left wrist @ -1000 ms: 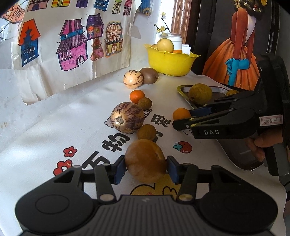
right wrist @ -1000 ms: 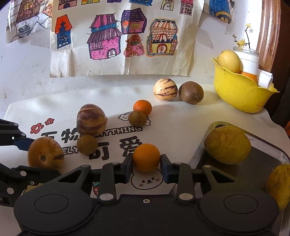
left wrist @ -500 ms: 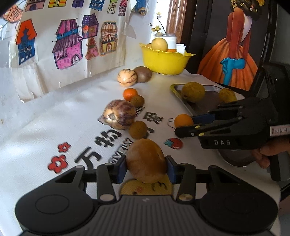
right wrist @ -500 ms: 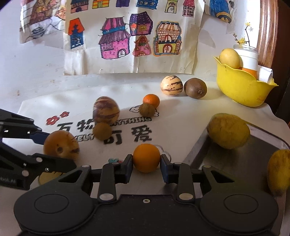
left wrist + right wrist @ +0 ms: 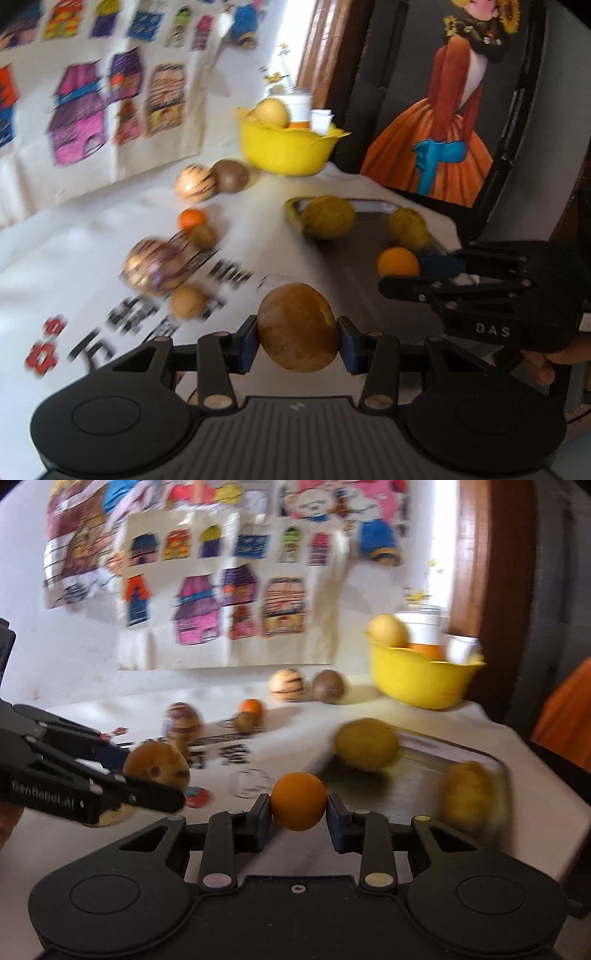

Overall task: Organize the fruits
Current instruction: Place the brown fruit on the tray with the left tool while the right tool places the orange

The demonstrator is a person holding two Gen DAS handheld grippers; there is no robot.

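My left gripper (image 5: 297, 338) is shut on a large brown round fruit (image 5: 297, 326), lifted above the white cloth near the grey tray (image 5: 365, 295). My right gripper (image 5: 298, 814) is shut on a small orange (image 5: 298, 800), held over the tray's near left corner; the same orange (image 5: 398, 261) shows in the left wrist view. In the tray (image 5: 413, 782) lie two yellow-green fruits (image 5: 366, 744) (image 5: 466, 794). On the cloth remain a striped purple fruit (image 5: 155, 266), a pale striped fruit (image 5: 195, 182), a brown fruit (image 5: 231, 176), a small orange (image 5: 191, 219) and two small brown fruits (image 5: 186, 302) (image 5: 203, 236).
A yellow bowl (image 5: 284, 149) with fruit and a white cup stands at the back by a dark picture of a woman in an orange dress (image 5: 436, 147). Drawings of houses (image 5: 207, 605) hang on the wall behind. The table's right edge (image 5: 546, 775) runs past the tray.
Both grippers have risen and swung right toward the tray, each still carrying its fruit. The orange now hangs over the tray's corner; the view is blurred by motion.
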